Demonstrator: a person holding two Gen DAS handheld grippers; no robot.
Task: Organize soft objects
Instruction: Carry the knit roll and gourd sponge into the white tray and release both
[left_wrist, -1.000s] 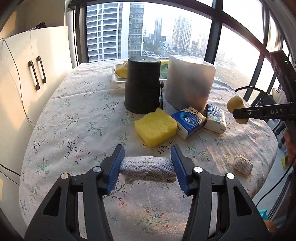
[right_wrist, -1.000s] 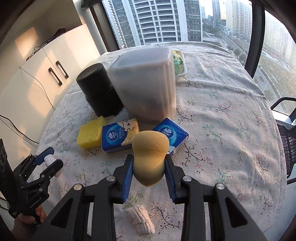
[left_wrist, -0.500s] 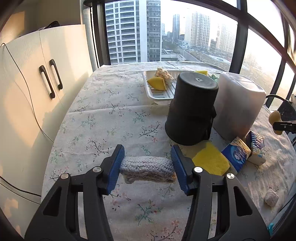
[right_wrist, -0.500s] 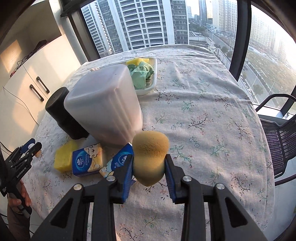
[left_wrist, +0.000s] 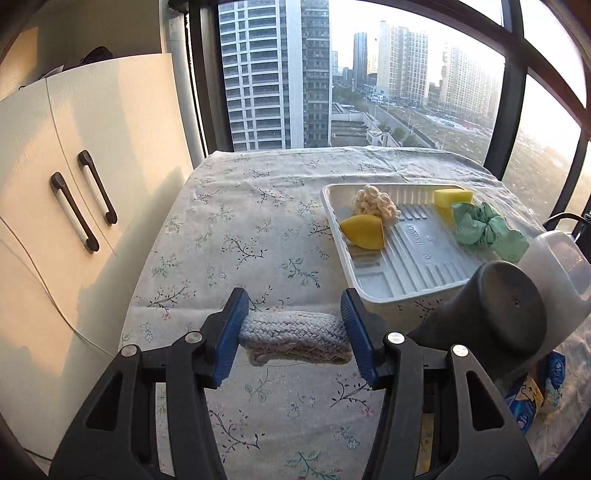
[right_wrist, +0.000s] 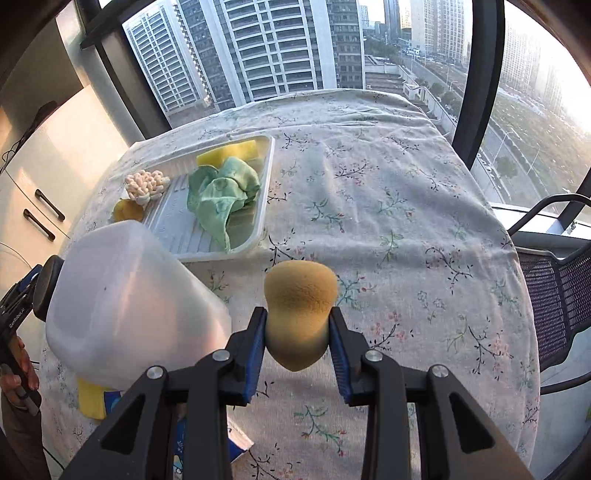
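My left gripper (left_wrist: 293, 332) is shut on a grey knitted roll (left_wrist: 295, 338), held above the flowered tablecloth just left of a white plastic tray (left_wrist: 373, 284). The tray holds a cream knitted piece (left_wrist: 375, 206), a yellow sponge wedge (left_wrist: 364, 232), a yellow sponge block (left_wrist: 453, 195) and a green cloth (left_wrist: 487, 230). My right gripper (right_wrist: 298, 332) is shut on a tan makeup sponge (right_wrist: 300, 314), held above the table to the right of and nearer than the tray (right_wrist: 258, 221).
An upturned black cup (left_wrist: 495, 314) and an upturned frosted container (right_wrist: 125, 306) stand near the tray. Blue tissue packs (left_wrist: 532, 395) and a yellow sponge (right_wrist: 90, 402) lie behind them. White cabinet (left_wrist: 74, 206) at left, a mesh chair (right_wrist: 554, 288) at right.
Both grippers have moved forward over the table toward the tray, each still holding its object. The tray now fills more of both views; the tissue packs have dropped to the edges.
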